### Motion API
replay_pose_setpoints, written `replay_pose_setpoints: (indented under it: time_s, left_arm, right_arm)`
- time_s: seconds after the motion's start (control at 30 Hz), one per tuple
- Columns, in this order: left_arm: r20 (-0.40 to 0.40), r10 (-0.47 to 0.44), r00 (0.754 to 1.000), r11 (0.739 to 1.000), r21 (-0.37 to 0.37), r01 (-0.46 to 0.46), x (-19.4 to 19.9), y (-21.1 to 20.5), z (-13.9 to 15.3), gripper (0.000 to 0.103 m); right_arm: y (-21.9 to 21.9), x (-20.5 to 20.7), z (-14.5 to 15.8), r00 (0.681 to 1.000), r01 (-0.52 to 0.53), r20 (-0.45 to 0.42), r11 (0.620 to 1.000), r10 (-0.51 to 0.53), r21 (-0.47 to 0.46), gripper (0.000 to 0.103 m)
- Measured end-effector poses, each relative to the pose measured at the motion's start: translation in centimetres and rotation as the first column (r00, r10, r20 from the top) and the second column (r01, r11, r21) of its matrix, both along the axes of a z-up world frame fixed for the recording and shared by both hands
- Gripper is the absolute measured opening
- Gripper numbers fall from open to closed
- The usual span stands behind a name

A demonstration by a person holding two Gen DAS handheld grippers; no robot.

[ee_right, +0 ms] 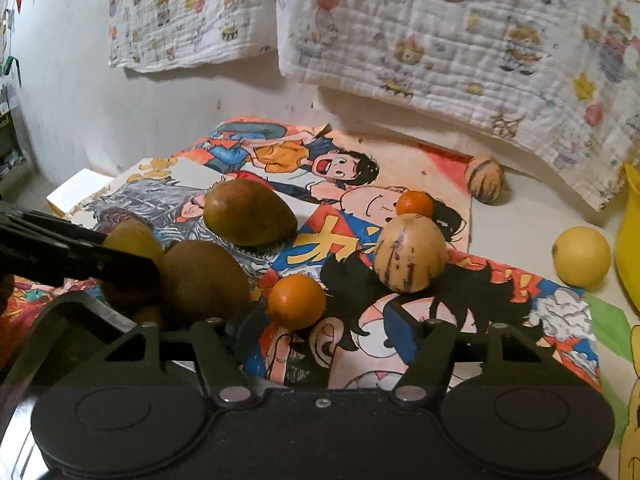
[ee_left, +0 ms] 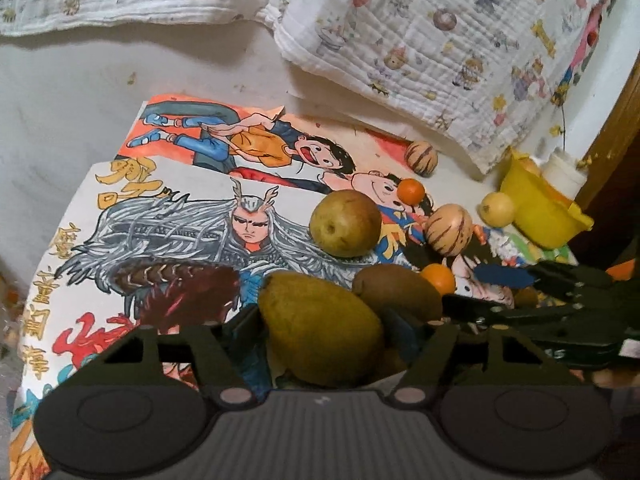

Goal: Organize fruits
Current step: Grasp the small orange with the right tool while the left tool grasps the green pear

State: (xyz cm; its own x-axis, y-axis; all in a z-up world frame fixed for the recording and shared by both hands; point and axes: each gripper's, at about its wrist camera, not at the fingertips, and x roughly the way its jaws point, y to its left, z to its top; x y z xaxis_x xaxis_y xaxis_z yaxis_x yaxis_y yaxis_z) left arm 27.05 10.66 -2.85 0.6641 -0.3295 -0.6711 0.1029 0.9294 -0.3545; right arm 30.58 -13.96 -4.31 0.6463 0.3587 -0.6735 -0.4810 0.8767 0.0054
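Observation:
Fruits lie on cartoon posters (ee_left: 168, 208). My left gripper (ee_left: 324, 328) is shut on a brown-green pear (ee_left: 320, 324), with a kiwi (ee_left: 396, 288) just right of it. In the right wrist view the same pear (ee_right: 132, 244) sits behind the left gripper's black finger, next to the kiwi (ee_right: 204, 276). My right gripper (ee_right: 328, 324) is open, with a small orange (ee_right: 296, 300) by its left finger. Another pear (ee_right: 248, 212), a striped pepino melon (ee_right: 408, 256), a second small orange (ee_right: 414, 204), a second melon (ee_right: 484, 178) and a yellow lemon (ee_right: 582, 256) lie beyond.
A yellow plastic container (ee_left: 540, 208) stands at the far right by a wooden edge. Printed white cloths (ee_right: 440, 32) hang on the wall behind. The right gripper's black body (ee_left: 560, 300) crosses the left wrist view at right.

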Motion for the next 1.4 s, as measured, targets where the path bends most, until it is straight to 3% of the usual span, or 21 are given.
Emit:
replay_pose_setpoints:
  time_s: [0.6,0.8,1.13,1.4]
  left_arm:
    - [0.006,0.026,1.000,0.992,-0.123,-0.025,0.8,1.5,-1.0,0.070]
    - [0.019,0.002,1.000,0.993,-0.122,0.000,0.2,1.5,-1.2,0.069]
    - [0.030,-0.038,0.999,0.998,-0.054,0.040,0.0,0.6,-0.7,0.067]
    - [0.019,0.018,1.000,0.995,-0.096,-0.016,-0.4,1.1,-0.5,0.066]
  right_arm:
    - [1.4,1.4,-1.2,0.998,-0.038,-0.041,0.999,0.039,0.016,0.039]
    - [1.4,1.3,-1.2,0.998,-0.042,-0.037,0.999,0.042,0.015,0.038]
    - [1.4,1.4,-1.3,0.999,-0.037,-0.031,0.999,0.038,0.031,0.038]
    - [0.8,0.3,-0.1,1.000,-0.029,0.006,0.998,0.029,0.060,0.038]
